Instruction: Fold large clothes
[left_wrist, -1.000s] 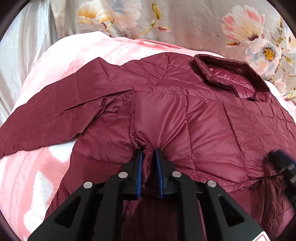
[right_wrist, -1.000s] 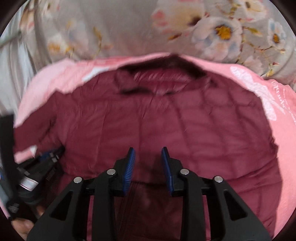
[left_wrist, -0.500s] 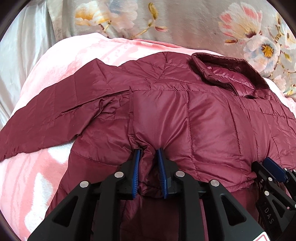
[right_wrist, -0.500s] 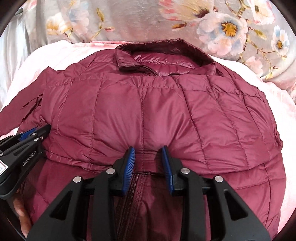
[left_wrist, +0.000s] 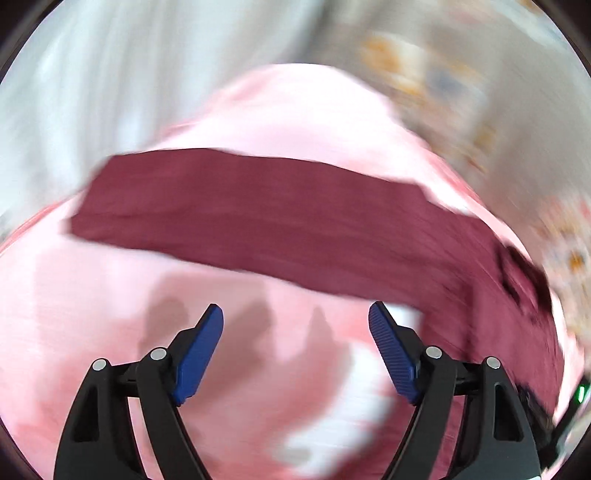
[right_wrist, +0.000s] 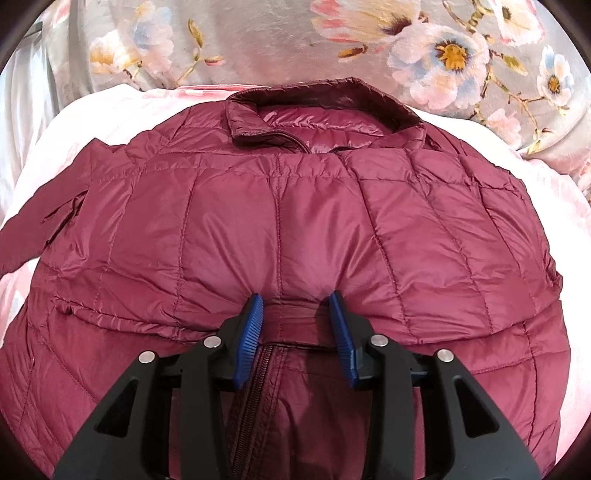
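A quilted maroon jacket (right_wrist: 280, 229) is seen spread on a pink blanket (right_wrist: 122, 107), collar (right_wrist: 325, 99) at twelve o'clock, lower hem folded up over the body and the zip running toward six. The right gripper (right_wrist: 295, 325) has just been opening, its blue pads either side of the folded hem and no longer pinching it. The left gripper (left_wrist: 295, 350) has just been thrown wide with nothing between its fingers, only a blurred sleeve (left_wrist: 258, 218) showing at twelve o'clock.
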